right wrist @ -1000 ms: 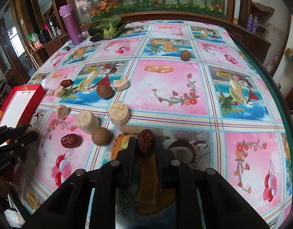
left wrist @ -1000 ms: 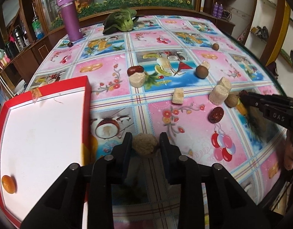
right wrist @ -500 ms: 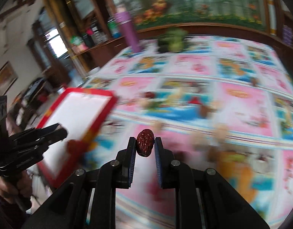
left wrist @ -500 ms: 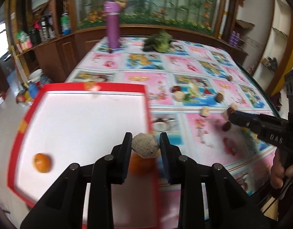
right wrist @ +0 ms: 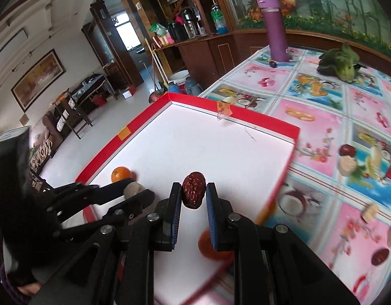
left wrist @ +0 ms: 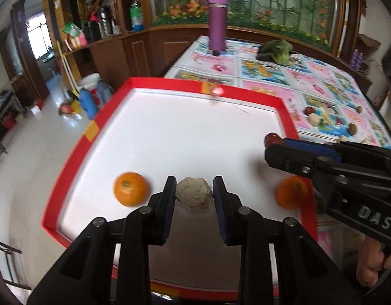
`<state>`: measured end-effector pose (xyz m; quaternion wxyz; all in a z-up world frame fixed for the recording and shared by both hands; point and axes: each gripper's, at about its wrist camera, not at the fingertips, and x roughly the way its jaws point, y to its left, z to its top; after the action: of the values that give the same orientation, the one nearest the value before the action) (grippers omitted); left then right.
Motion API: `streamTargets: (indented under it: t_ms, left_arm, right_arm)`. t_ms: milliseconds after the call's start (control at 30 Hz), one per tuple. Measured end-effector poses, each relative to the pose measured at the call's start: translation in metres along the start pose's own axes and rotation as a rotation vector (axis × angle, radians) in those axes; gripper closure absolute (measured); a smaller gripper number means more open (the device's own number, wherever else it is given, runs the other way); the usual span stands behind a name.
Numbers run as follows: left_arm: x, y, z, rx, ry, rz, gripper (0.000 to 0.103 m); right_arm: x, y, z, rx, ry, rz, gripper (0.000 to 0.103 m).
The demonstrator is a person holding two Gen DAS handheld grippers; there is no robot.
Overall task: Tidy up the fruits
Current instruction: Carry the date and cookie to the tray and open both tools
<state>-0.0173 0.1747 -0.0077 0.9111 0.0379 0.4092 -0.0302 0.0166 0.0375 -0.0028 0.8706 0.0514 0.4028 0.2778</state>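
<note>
Carrying step: left claw clenched on a rough beige lump, right claw clenched on a wrinkly red date, both up over the white floor of the red tray, not down on it. Two oranges in the tray already, more dates and pale bits waiting on the tabletop. Next, most likely: dip both claws low into bare white space away from the oranges, then let go softly so nothing rolls
</note>
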Motion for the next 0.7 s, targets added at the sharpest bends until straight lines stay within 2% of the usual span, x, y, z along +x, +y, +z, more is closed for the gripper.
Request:
streamTargets:
  t_ms: [133,233,500,567,600,667,700]
  left_arm:
    - [0.006,0.006,0.003,-0.012,0.002,0.008,0.072]
    - [0.01,0.009,0.005,-0.012,0.003,0.033,0.072]
    - [0.024,0.011,0.01,-0.029,0.038,0.097,0.071]
    - [0.022,0.01,0.01,-0.026,0.035,0.106,0.066]
    - [0.021,0.01,0.01,-0.029,0.032,0.104,0.06]
    - [0.016,0.009,0.01,-0.034,0.023,0.104,0.049]
    - [0.013,0.008,0.011,-0.035,0.016,0.111,0.039]
  right_arm:
    - [0.016,-0.004,0.005,0.013,0.037,-0.021,0.085]
    - [0.023,-0.003,0.011,0.021,0.04,-0.034,0.085]
    - [0.041,0.001,0.014,0.039,0.131,-0.082,0.085]
    - [0.04,0.0,0.012,0.044,0.153,-0.078,0.081]
    - [0.038,0.0,0.012,0.048,0.151,-0.074,0.076]
    - [0.031,-0.005,0.011,0.062,0.131,-0.065,0.073]
    - [0.025,-0.007,0.011,0.07,0.117,-0.057,0.073]
